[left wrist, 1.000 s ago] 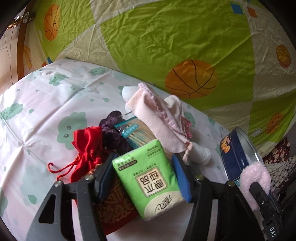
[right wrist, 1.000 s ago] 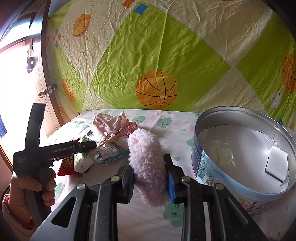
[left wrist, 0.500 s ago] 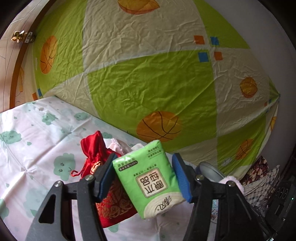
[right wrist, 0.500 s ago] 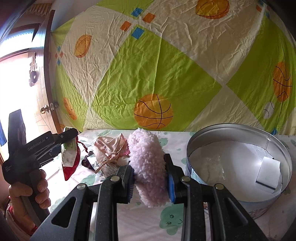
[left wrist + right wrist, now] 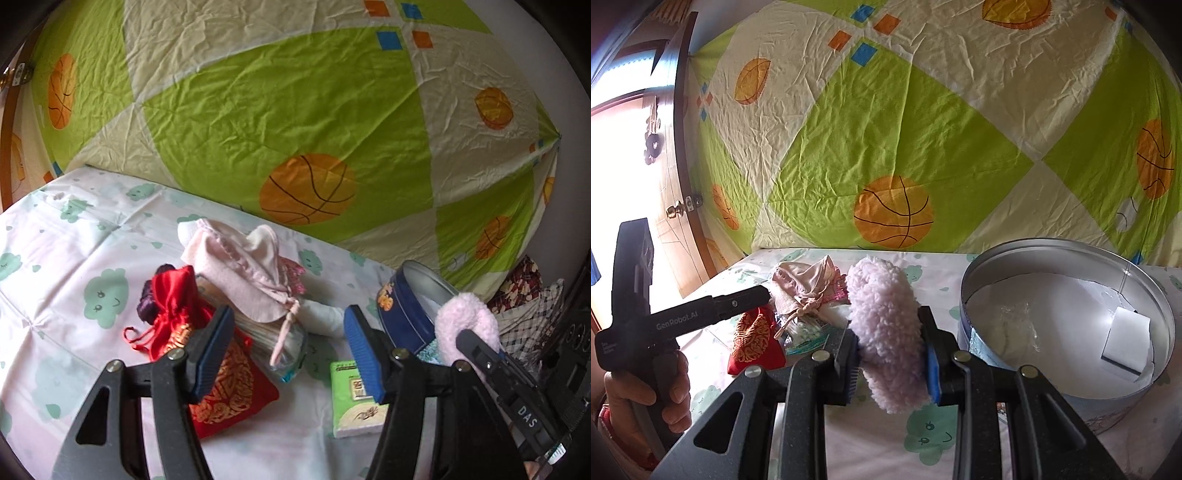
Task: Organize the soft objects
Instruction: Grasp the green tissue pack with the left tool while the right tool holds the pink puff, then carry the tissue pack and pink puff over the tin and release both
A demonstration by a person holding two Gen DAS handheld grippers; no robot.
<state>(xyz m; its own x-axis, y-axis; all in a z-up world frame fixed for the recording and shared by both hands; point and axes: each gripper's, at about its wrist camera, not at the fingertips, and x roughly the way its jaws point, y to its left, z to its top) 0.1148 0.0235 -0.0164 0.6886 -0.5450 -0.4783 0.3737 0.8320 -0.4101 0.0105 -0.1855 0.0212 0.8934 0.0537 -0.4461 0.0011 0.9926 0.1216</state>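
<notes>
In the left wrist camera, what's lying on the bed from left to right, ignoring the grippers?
Red drawstring pouch → pink cloth bundle → green tissue pack → blue round tin → fluffy pink piece, held off the bed.

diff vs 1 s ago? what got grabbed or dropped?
The left claw let go of the green tissue pack: its jaws have just been opening, nothing is between them, and the pack lies on the cloud-print sheet beside the red drawstring pouch. Unchanged: the right claw keeps its grip on the fluffy pink item beside the round metal tin; the clothes pile stays put.
</notes>
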